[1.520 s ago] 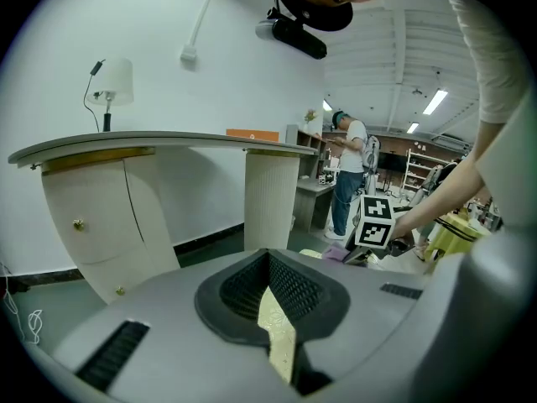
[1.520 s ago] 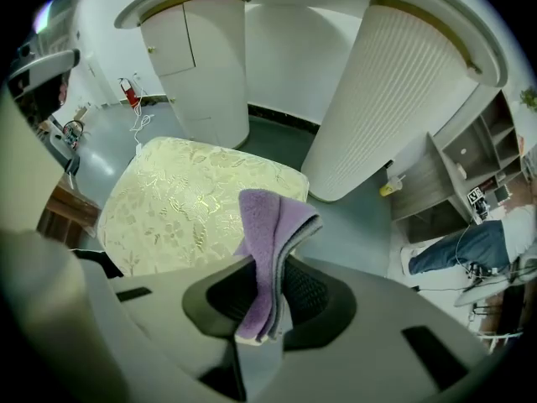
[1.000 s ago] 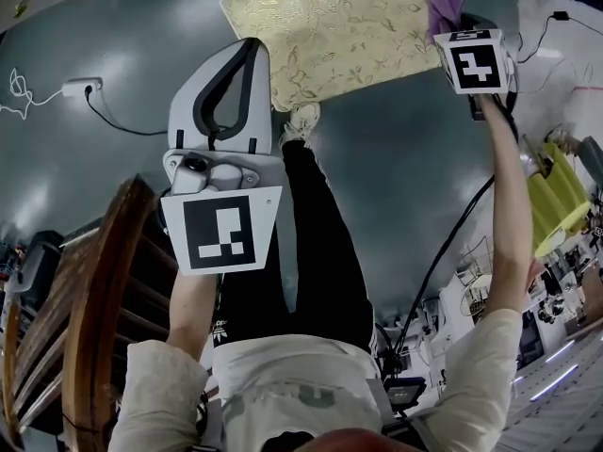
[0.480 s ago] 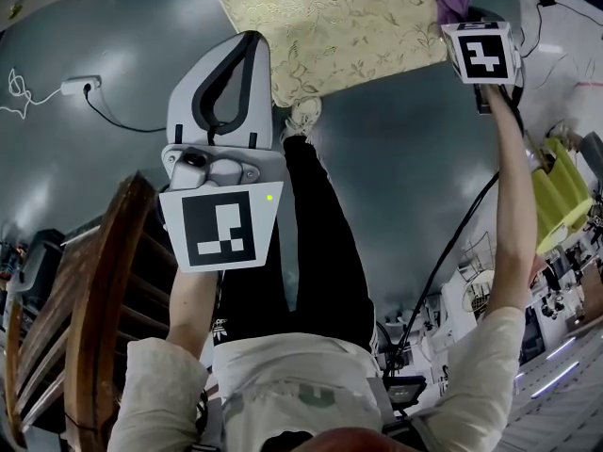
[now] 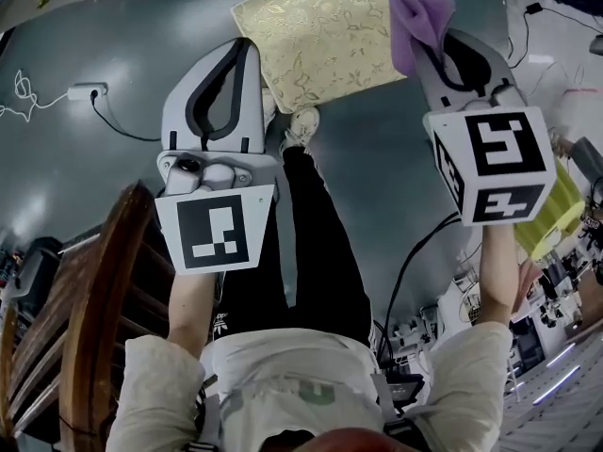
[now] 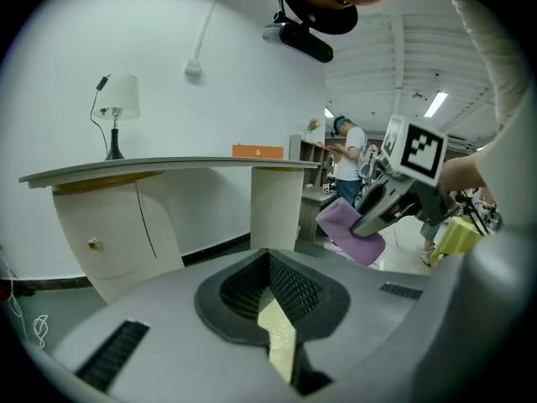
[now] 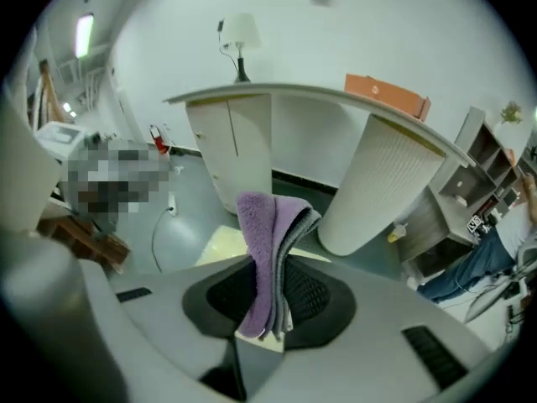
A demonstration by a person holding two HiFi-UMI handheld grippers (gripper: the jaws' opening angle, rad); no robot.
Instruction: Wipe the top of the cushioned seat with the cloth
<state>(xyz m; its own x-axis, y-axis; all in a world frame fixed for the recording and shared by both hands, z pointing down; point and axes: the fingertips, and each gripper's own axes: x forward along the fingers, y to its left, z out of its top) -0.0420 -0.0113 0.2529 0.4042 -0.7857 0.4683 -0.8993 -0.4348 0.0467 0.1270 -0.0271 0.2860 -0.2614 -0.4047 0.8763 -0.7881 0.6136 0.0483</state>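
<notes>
The cushioned seat [image 5: 316, 31] is a gold, leaf-patterned square on the grey floor at the top of the head view. My right gripper [image 5: 431, 53] is raised at the seat's right edge and is shut on a purple cloth [image 5: 417, 12], which sticks out past the jaws. In the right gripper view the cloth [image 7: 267, 238] stands folded between the pads, with the seat [image 7: 216, 243] below and behind it. My left gripper [image 5: 245, 50] hangs at the seat's near left corner, shut and empty. A sliver of the seat [image 6: 281, 342] shows between its pads.
A wooden chair [image 5: 89, 328] stands at the lower left. A power strip [image 5: 85, 90] with its cable lies on the floor at the left. My shoe [image 5: 301, 121] is by the seat's near edge. A white curved counter [image 6: 168, 170] and a ribbed column [image 7: 386, 183] stand beyond.
My right gripper has risen toward the camera and shifted left with the cloth, so it looks much larger. The left gripper has hardly moved.
</notes>
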